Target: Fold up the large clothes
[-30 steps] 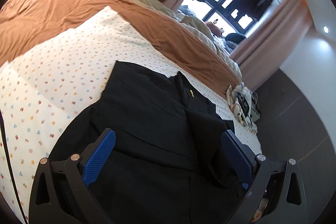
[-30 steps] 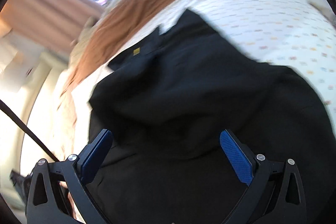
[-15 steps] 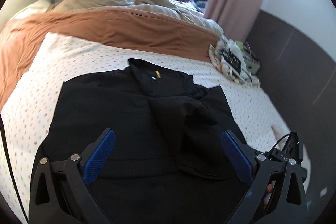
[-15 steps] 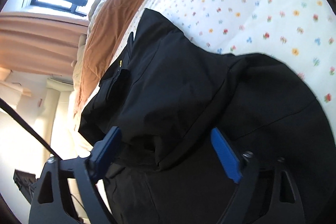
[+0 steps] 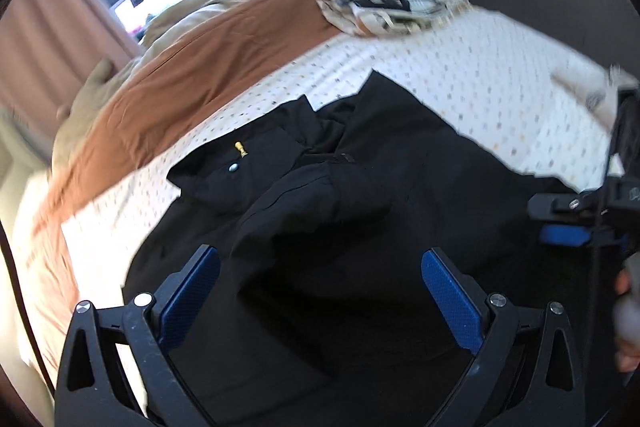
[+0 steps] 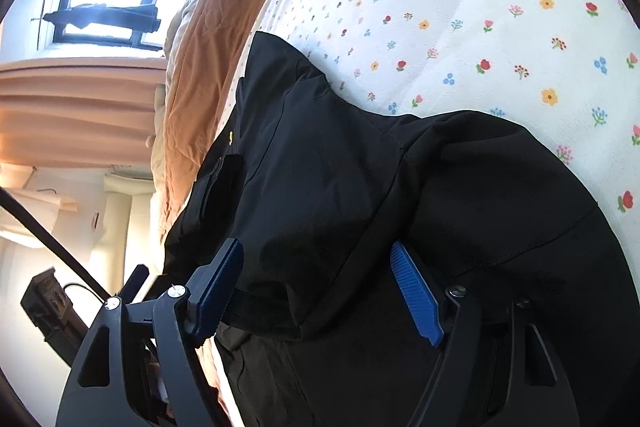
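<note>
A black jacket (image 5: 360, 195) lies spread on the bed's flower-print sheet (image 5: 480, 75), its collar toward the brown blanket (image 5: 200, 67), with a fold of cloth bunched over its middle. The left gripper (image 5: 320, 291) hovers above the jacket with its blue pads wide apart and nothing between them. The right gripper (image 6: 316, 287) is low at the jacket's near side, its fingers apart with a raised fold of the black cloth lying between them, not pinched.

Hidden and blurred parts
Black jacket (image 5: 360, 227) hem runs off the lower edge; bedsheet (image 5: 500, 75) print smeared by motion; right tongs (image 5: 568, 227) cut by the frame edge.
</note>
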`<state>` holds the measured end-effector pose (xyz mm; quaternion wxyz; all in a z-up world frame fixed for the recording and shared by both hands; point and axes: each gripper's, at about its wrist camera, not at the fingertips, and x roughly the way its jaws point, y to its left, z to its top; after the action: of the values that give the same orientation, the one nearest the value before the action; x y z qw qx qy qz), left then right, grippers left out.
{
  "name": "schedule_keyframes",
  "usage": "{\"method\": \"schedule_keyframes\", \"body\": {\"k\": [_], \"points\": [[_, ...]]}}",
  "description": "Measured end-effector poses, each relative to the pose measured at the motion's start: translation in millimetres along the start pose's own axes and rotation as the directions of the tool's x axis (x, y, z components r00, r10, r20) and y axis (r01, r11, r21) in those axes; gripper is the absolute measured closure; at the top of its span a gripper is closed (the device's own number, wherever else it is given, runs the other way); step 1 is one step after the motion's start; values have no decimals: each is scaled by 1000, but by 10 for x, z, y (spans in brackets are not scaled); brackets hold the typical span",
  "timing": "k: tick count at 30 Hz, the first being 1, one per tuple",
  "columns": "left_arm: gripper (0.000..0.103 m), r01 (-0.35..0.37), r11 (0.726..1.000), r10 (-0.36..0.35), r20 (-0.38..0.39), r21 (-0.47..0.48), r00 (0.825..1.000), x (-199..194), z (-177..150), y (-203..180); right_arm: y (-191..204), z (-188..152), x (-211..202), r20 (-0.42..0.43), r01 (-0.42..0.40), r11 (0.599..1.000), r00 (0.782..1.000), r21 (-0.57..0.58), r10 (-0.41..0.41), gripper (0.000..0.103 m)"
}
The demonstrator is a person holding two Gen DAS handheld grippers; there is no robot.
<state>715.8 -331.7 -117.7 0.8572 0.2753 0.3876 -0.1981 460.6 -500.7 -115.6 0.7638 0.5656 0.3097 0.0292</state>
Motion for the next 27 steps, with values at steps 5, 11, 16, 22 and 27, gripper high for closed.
{"method": "schedule_keyframes", "body": {"k": [5,11,16,22,27], "points": [[0,-42,993,52,-86,113,995,262,202,-109,-6,-13,-2,-1,-12,1000,1000,15,12,28],[33,-62,985,90,-174,160,981,541,294,-115,-55,-13,-12,-5,-21,999,1000,28,21,28],[83,-55,998,55,-93,8,994,327,324,166,-48,-24,-6,-7,-25,999,1000,27,25,28],[91,2,980,4,26,-197,1000,-154,148,731,-29,-42,10,-4,-21,1000,1000,23,21,28],[97,65,928,-32,94,-366,995,-375,-153,1169,8,-85,40,4,-11,1000,1000,21,11,28]]}}
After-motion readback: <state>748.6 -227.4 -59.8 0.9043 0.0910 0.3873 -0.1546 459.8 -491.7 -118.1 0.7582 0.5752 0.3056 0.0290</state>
